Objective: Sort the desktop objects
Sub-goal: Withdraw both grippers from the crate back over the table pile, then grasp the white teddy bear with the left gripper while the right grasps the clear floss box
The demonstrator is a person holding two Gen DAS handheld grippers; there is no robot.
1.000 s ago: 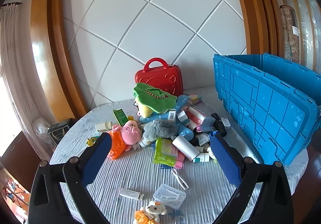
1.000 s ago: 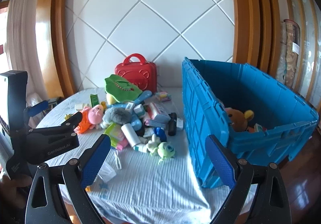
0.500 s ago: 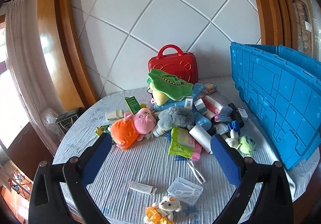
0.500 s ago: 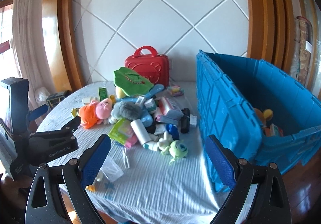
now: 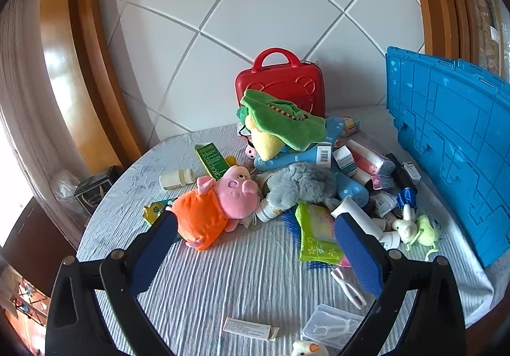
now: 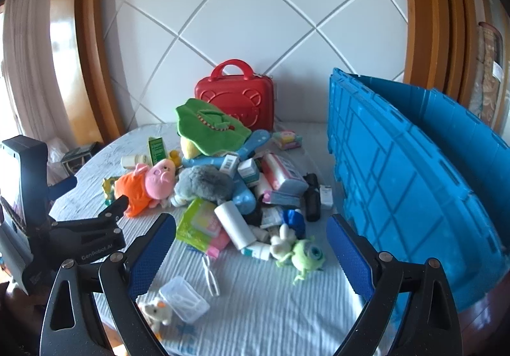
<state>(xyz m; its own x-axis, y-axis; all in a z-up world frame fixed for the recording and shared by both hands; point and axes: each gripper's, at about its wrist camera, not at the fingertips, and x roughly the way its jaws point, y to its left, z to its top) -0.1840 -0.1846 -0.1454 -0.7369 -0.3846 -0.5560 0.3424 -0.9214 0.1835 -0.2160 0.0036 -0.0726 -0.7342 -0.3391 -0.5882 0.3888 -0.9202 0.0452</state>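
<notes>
Daylight floods in from my left, where the edge of both views burns out to plain white. It throws a bright glare streak down the curved wooden frame (image 5: 68, 75) and leaves the white panelled wall (image 5: 255, 21) evenly lit. Shadows under the toys on the counter (image 5: 248, 273) are soft and short. The fisheye bends every straight line near the rim, and the corners fall to black. My left view is crisp; my right view is slightly hazy, with the blue crate (image 6: 411, 184) softened along its near edge.
</notes>
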